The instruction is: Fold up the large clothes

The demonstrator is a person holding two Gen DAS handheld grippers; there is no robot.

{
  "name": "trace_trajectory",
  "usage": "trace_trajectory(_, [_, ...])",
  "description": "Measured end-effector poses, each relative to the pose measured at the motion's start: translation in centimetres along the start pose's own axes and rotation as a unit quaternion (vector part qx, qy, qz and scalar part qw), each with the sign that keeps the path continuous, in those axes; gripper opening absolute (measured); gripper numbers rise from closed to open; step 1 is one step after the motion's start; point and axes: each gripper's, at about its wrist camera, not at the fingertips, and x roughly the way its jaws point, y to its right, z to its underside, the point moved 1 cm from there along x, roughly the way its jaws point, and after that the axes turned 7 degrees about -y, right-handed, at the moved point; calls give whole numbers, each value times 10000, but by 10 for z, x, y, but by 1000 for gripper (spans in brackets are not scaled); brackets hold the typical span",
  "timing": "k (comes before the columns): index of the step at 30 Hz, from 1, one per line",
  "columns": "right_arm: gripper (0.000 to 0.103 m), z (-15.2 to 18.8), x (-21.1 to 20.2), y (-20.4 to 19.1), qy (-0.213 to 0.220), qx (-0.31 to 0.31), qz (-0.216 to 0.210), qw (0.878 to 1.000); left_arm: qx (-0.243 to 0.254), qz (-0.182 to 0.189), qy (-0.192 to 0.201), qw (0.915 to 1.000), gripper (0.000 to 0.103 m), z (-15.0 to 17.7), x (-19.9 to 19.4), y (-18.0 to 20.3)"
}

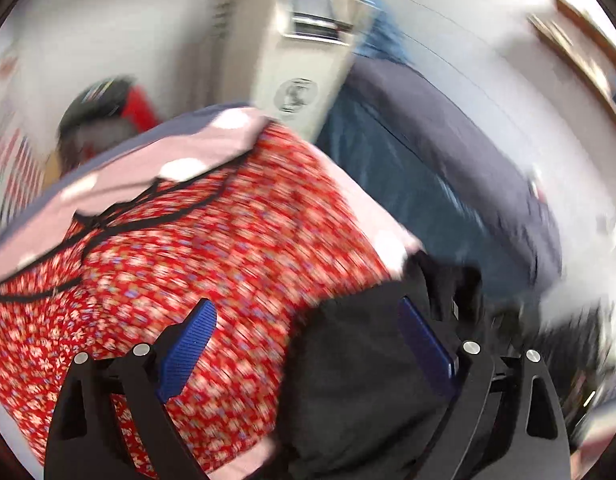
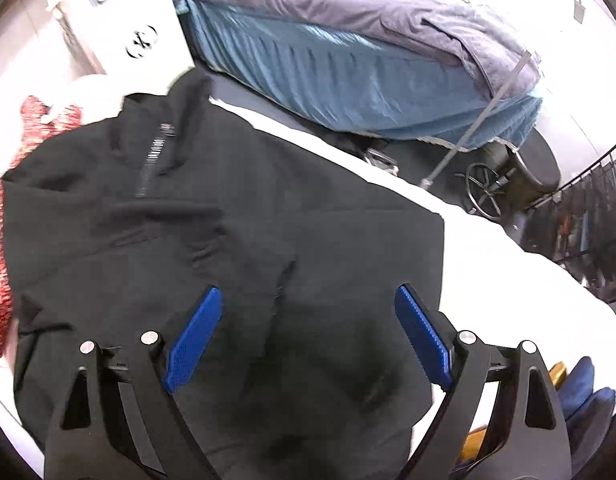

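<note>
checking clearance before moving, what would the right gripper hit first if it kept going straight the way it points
Most likely the black zip-neck garment spread on the white surface: the open right gripper points down at it, though depth is unclear.

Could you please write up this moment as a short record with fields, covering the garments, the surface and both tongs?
garment being folded: black zip-neck top, lying on the white surface
other garment: red floral dress, beside the black top
left tongs: open, nothing between the pads, above the dress and the black top's edge
right tongs: open, empty, above the black top
background: blue-covered bed with a grey duvet
image quality: left view motion-blurred
</note>
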Motion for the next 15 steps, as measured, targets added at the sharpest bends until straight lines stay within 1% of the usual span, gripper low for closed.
trace_trajectory(1, [87,6,0,-3,1,-69,-38,10000,244,-69,-27,9997,90,10,4,12])
trace_trajectory(2, [87,12,-2,-9,23,-157,-50,9999,388,-121,-50,9992,90,19,5,19])
trace_trajectory(4, [87,24,-6,-17,102,-363,-71,9993,514,-189,-121,9984,89,35,14,26])
trace_trajectory(6, [87,36,-6,-28,106,-576,-47,9983,524,-344,-179,9979,83,46,27,25])
trace_trajectory(7, [87,41,-5,-33,73,-632,-62,9980,553,-360,-255,9975,73,51,30,23])
trace_trajectory(8, [87,45,-3,-35,47,-642,-101,9979,557,-291,-371,9973,68,56,33,22])
trace_trajectory(10, [87,52,1,-40,15,-657,-306,9974,584,-121,-466,9971,66,66,33,26])
trace_trajectory(11, [87,54,1,-45,47,-715,-413,9966,757,-5,-512,9958,66,73,35,33])
trace_trajectory(12, [87,55,2,-51,72,-780,-462,9959,931,23,-548,9941,66,78,37,41])
trace_trajectory(13, [87,52,4,-53,66,-836,-497,9952,1185,3,-630,9910,66,85,44,52])
trace_trajectory(14, [87,51,7,-58,44,-894,-532,9946,1400,-37,-790,9870,66,91,55,63])
trace_trajectory(15, [87,48,11,-63,41,-941,-574,9939,1518,-46,-937,9840,66,96,64,70])
